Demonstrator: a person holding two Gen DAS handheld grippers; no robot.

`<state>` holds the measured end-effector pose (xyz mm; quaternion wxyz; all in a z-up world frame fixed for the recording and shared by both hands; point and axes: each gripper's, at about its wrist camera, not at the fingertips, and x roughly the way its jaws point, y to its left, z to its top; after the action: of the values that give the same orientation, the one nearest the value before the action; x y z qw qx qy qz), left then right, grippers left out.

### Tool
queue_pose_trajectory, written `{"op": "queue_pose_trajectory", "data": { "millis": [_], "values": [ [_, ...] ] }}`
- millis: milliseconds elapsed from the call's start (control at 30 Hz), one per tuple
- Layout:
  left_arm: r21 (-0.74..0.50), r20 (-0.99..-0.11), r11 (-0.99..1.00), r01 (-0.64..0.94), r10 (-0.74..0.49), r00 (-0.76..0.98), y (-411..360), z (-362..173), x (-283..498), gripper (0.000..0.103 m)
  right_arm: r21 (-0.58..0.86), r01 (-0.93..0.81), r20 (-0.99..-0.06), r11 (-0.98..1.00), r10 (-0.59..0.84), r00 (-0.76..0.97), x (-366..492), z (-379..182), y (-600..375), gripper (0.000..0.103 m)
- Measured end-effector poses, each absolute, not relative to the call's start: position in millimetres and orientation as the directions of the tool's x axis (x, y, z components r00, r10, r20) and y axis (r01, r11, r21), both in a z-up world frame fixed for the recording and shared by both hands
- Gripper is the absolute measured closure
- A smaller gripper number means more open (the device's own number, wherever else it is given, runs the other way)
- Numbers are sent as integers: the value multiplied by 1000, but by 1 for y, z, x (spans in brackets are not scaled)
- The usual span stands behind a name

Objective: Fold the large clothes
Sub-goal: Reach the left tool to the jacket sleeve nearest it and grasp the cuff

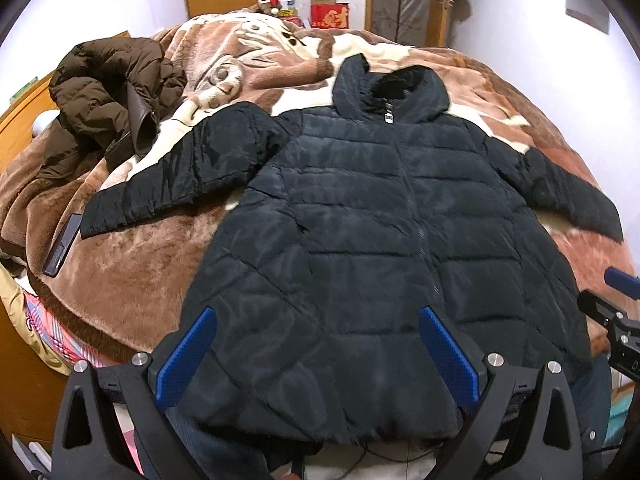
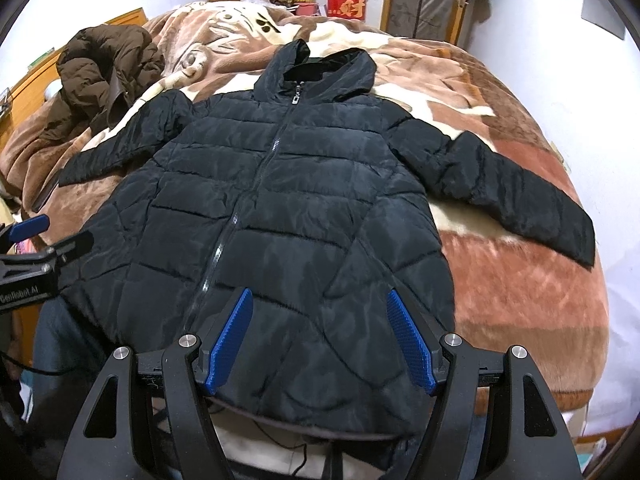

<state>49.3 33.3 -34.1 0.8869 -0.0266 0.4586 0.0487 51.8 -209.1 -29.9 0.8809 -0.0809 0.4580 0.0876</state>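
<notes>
A black hooded puffer jacket (image 1: 360, 240) lies flat and zipped on the bed, front up, sleeves spread to both sides; it also shows in the right wrist view (image 2: 280, 208). My left gripper (image 1: 316, 316) is open and empty, held above the jacket's lower hem. My right gripper (image 2: 318, 298) is open and empty, above the hem to the right of the zipper. The right gripper also shows at the right edge of the left wrist view (image 1: 612, 300); the left gripper shows at the left edge of the right wrist view (image 2: 48, 236).
A brown fleece blanket (image 1: 132, 276) covers the bed. A crumpled brown jacket (image 1: 108, 96) lies at the far left, also in the right wrist view (image 2: 104, 68). A dark phone-like object (image 1: 62, 250) lies near the left sleeve. Boxes (image 2: 346, 4) stand beyond the bed.
</notes>
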Motion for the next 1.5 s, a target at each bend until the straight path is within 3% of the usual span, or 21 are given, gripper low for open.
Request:
{"op": "queue_pose_trajectory", "data": {
  "millis": [767,1367,1433,1500],
  "values": [
    [-101,-833,887,-451,172,526,210,-100,166,2,-65,-357,-826,932,150,543,186,-67,-151,33],
    [-197,-849,692,-695,233,473,340,-183,208,8,-108,-356,-869,928,86,488,242,-117,-142,33],
    [-193,-844,691,-696,244,477,344,-186,212,14,-107,-354,-871,929,84,484,245,-121,-143,33],
    [-189,-843,696,-693,247,478,347,-188,218,27,-112,-353,-874,929,77,480,247,-124,-143,33]
  ]
}}
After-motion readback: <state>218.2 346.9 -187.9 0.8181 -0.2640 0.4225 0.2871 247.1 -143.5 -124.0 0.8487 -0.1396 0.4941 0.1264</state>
